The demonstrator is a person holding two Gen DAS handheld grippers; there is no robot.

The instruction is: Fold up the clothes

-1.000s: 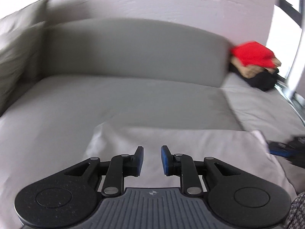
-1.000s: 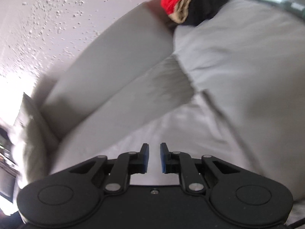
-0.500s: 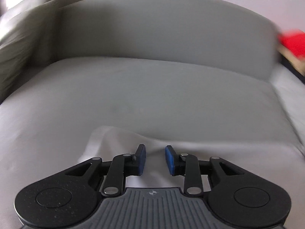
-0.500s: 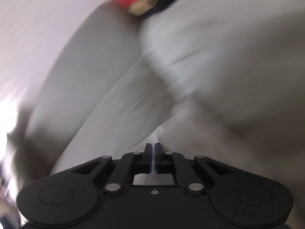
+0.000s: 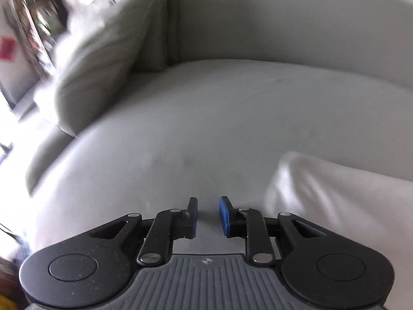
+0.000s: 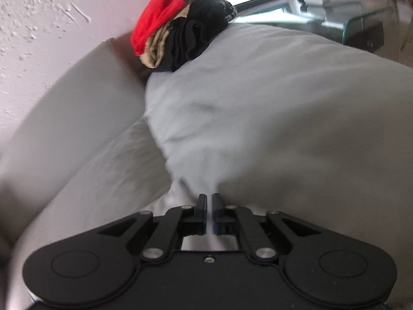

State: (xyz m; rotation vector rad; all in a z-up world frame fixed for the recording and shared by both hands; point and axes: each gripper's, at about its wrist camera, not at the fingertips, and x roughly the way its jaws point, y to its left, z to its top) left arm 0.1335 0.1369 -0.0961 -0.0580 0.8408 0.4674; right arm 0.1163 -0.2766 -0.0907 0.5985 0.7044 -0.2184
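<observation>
**Right gripper pinching pale cloth, left gripper empty over the sofa**

While no readable writing appeared anywhere, a small emblem (image 5: 207, 260) was stamped on the grey ribbed body of the left gripper (image 5: 208, 215), too small to make out, and a red sign (image 5: 7, 48) at the upper left edge of that frame was only a blur. The left gripper stood with a narrow gap between its blue pads (image 5: 224, 215), and nothing was between them; below it lay the bare grey sofa seat (image 5: 206, 118). The pale garment (image 5: 340, 201) rose in a soft fold at the lower right of the left wrist frame, near the gripper but apart from it.

In the right wrist frame the right gripper (image 6: 209, 213) had its jaws almost together, with a thin layer of the same pale cloth caught between them; the fabric gathered into creases just above the fingertips. A pile of folded clothes (image 6: 180, 31), red, tan and black, sat at the top centre, well apart from the gripper. A grey cushion (image 5: 103, 59) leaned at the upper left of the left wrist frame.
</observation>
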